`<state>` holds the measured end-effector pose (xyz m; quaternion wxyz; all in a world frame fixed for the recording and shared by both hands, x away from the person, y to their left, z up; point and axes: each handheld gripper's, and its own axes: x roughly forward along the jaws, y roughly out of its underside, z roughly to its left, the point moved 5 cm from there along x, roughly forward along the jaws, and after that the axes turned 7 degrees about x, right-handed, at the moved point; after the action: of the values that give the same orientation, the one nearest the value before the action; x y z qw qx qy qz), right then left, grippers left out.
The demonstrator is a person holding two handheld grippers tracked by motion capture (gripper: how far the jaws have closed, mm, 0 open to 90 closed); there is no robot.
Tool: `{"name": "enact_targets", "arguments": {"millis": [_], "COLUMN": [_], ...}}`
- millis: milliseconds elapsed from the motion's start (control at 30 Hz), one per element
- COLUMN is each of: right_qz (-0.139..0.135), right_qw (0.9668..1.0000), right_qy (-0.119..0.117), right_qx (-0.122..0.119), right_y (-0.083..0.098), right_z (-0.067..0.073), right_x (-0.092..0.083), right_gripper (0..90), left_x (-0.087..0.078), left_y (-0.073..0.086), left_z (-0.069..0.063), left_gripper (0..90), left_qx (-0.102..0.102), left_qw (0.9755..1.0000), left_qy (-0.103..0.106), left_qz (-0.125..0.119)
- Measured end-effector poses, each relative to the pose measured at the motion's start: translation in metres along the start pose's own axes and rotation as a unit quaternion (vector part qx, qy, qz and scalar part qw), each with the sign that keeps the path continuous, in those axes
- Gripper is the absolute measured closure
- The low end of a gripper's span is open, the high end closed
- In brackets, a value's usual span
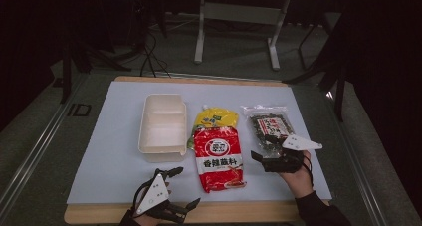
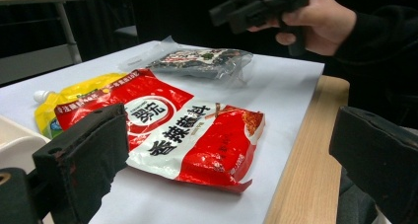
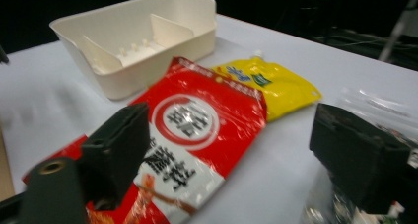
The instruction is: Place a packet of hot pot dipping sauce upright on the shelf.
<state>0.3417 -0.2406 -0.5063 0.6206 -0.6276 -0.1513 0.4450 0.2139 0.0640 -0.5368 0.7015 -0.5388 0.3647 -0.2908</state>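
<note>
Both grippers sat low in the high view, nothing held. The left gripper (image 1: 181, 187) was at the bottom edge, left of centre, jaws spread wide and empty, angled up and right. The right gripper (image 1: 266, 156) hovered at lower right, over the near end of the dark seaweed packet (image 1: 268, 124); in the right gripper view its jaws stood wide apart with nothing between them.

Key relation: the red seasoning packet (image 1: 218, 159) lay mid-frame between the two grippers, its long axis running near-to-far, tilted slightly. Its far end overlapped the yellow pouch (image 1: 215, 117). The near end sat just up and right of the left jaws. In the left gripper view the red packet filled the centre, between and beyond the two black jaws, so the left gripper was lined up on it. The right gripper was about as close, but its tips pointed at the packet's right long edge.

The white divided tray (image 1: 161, 126) was upper left of the red packet, just beside it and empty; I couldn't tell whether they touched.

My read: the left gripper was better placed for the red packet's near short edge, the right for the seaweed packet below it. The packet lay flat on the white mat (image 1: 114, 161), so a pinch would need an edge, not the face.
</note>
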Motion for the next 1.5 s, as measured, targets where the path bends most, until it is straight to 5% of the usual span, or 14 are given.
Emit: {"name": "enact_targets", "arguments": {"millis": [333, 767, 1500], "right_qz": [0.029, 0.084, 0.179], "right_qw": [0.9989, 0.995, 0.9817], "right_qy": [-0.035, -0.047, -0.062], "right_qx": [-0.01, -0.029, 0.02], "right_y": [-0.018, -0.027, -0.011], "right_z": [-0.001, -0.014, -0.039], "right_x": [0.034, 0.075, 0.13], "right_gripper": [18.1, 22.6, 18.9], "left_x": [0.0, 0.001, 0.001], "left_y": [0.0, 0.001, 0.001], "left_z": [0.0, -0.002, -0.003], "left_gripper": [2.8, 2.8, 2.8], "left_qx": [0.002, 0.008, 0.011], "left_qw": [1.0, 0.9999, 0.9999], "left_qy": [0.002, 0.005, 0.007], "left_qz": [0.002, 0.007, 0.008]}}
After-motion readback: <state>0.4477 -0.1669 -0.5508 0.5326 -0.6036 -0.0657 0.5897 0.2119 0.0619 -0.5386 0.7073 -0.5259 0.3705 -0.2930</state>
